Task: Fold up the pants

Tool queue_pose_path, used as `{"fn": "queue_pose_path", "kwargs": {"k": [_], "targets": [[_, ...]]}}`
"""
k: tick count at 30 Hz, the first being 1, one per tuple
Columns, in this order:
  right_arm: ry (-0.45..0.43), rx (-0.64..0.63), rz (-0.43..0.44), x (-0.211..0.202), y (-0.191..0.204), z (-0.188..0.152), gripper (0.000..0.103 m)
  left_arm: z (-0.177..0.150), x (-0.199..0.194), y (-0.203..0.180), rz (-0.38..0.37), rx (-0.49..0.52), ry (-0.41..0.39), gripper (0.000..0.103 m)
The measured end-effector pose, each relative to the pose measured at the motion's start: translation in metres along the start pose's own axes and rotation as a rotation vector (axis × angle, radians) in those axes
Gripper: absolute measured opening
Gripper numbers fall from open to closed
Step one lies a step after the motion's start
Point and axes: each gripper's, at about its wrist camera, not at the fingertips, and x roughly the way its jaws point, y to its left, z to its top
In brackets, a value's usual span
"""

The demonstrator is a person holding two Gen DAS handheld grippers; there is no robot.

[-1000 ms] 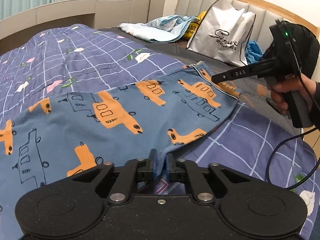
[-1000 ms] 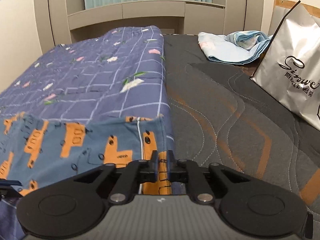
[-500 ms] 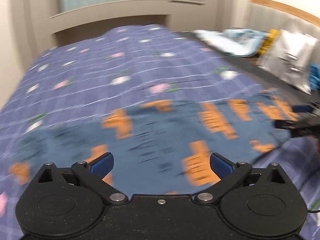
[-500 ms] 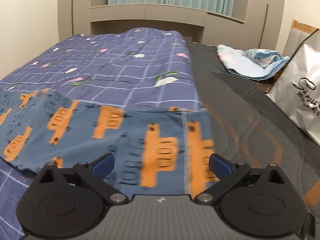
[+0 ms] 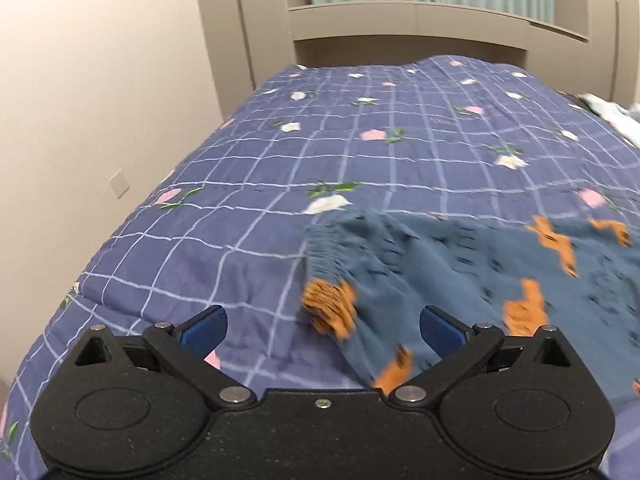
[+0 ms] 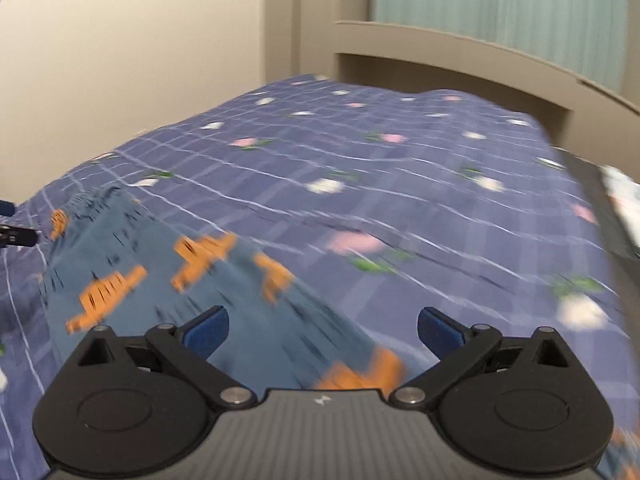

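Blue pants point(image 5: 460, 272) with orange vehicle prints lie flat on the bed quilt, the gathered waistband point(image 5: 324, 248) to the left in the left wrist view. My left gripper point(image 5: 322, 324) is open and empty just above the waistband corner. My right gripper point(image 6: 323, 328) is open and empty above the pants point(image 6: 160, 280), which stretch away to the left. The tip of the left gripper point(image 6: 16, 234) shows at the left edge of the right wrist view.
The purple checked quilt point(image 5: 360, 140) with flower prints covers the bed. A beige wall point(image 5: 100, 80) runs along the left side and a beige bed frame point(image 5: 420, 20) stands at the far end. Grey mattress and light cloth point(image 6: 624, 196) show at the right edge.
Both grippers let go of the pants and opened wide. Both have swung left along the pants toward the waistband end, so the bag and headboard are out of view.
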Motion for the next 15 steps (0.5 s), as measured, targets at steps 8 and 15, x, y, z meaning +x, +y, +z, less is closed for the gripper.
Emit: {"fn": "queue_pose_path", "kwargs": {"k": [8, 15], "targets": [[0.152, 0.106, 0.238, 0.088, 0.008, 0.059, 0.077, 0.005, 0.025, 0.007, -0.009, -0.087, -0.001, 0.102], [0.229, -0.016, 0.206, 0.101, 0.022, 0.055, 0.010, 0.007, 0.016, -0.025, -0.069, 0.009, -0.076, 0.102]]}}
